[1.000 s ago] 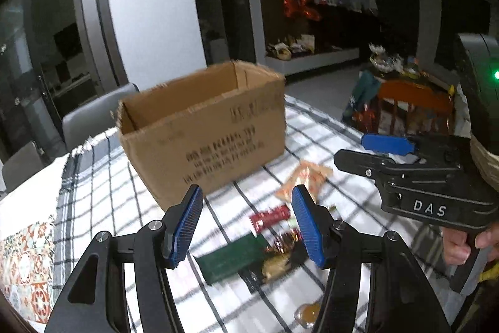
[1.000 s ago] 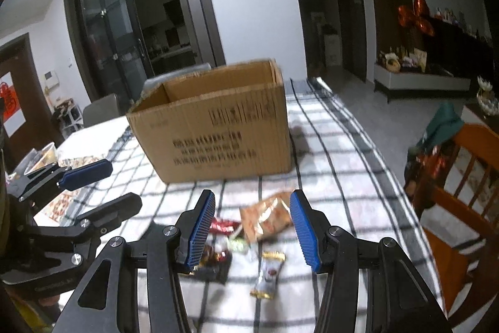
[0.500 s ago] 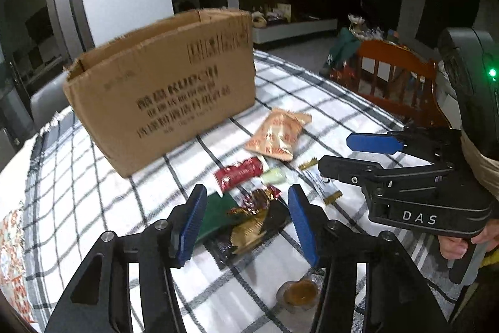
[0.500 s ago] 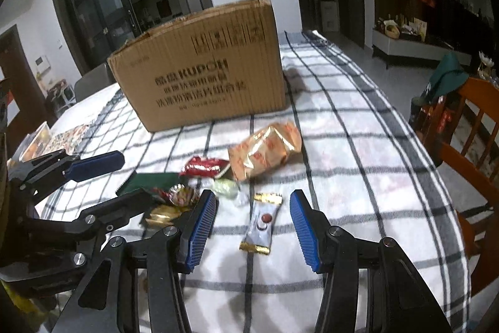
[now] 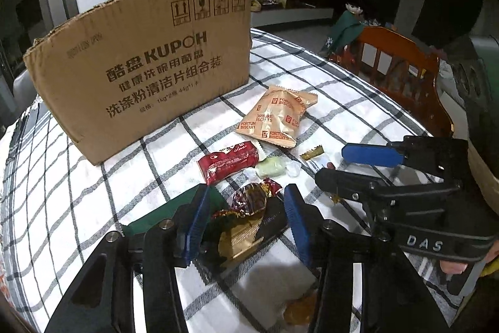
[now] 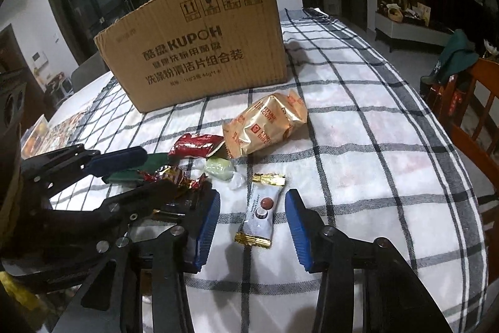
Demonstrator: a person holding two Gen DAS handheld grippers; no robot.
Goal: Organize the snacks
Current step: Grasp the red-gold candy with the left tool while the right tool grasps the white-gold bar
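Observation:
An open-topped cardboard box point(image 5: 140, 67) point(image 6: 199, 52) stands at the back of the checked tablecloth, with loose snacks in front of it. My left gripper point(image 5: 246, 217) point(image 6: 146, 173) hangs low over a red-and-gold foil candy point(image 5: 249, 202) and a gold packet point(image 5: 237, 236). Its jaws are closing, and the pads touch neither. My right gripper point(image 6: 252, 217) point(image 5: 349, 167) straddles a white sachet with gold ends point(image 6: 260, 209); its jaws are closing too, with gaps on both sides. Nearby lie a fortune biscuit bag point(image 5: 277, 120) point(image 6: 265, 127), a red packet point(image 5: 229, 163) point(image 6: 196, 145) and a pale green candy point(image 5: 271, 169) point(image 6: 220, 167).
A dark green packet point(image 5: 162, 214) lies under the left finger, and an amber jelly cup point(image 5: 299, 308) sits near the front edge. A wooden chair point(image 5: 402, 64) point(image 6: 467, 114) stands past the table's right side. A patterned mat point(image 6: 56, 130) lies at the far left.
Both grippers have sunk toward the snacks and tipped further down. Their jaws have narrowed. The box and snacks now fill more of both views.

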